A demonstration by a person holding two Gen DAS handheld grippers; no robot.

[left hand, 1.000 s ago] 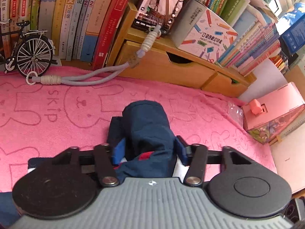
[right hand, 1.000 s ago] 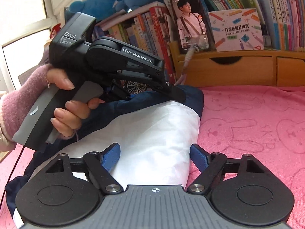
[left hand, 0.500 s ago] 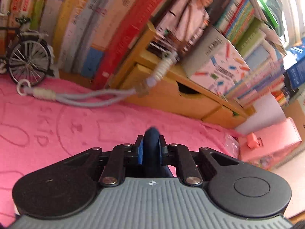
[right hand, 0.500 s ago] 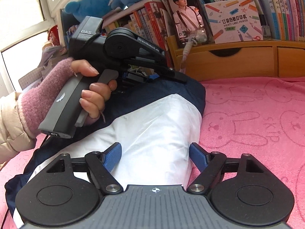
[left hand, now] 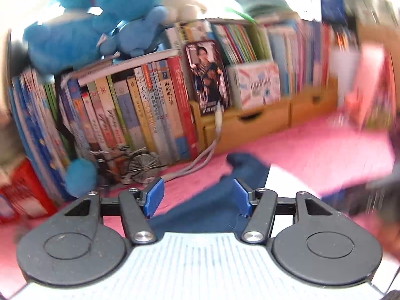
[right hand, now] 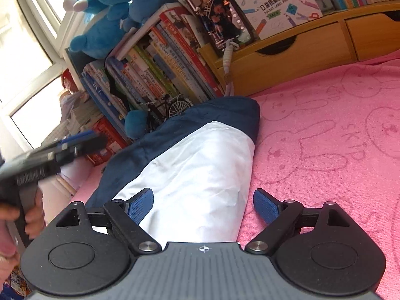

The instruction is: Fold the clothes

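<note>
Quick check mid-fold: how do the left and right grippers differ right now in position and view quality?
The right gripper sits low over the white panel of the garment; the left gripper is off to the side of it, over the navy edge. The right wrist view is sharp; the left wrist view is blurred, which suggests fast motion. Shared: both are open, blue fingers apart, gripping nothing.

We are looking at a worktop covered by a pink towel [right hand: 325, 130] with rabbit outlines. Behind it, a row of books [right hand: 160, 70] is leaning beside a wooden drawer unit [right hand: 300, 52]. Blue plush toys [right hand: 110, 20] are sitting above the books. Bright daylight is coming through a window [right hand: 27, 57] on the left.
</note>
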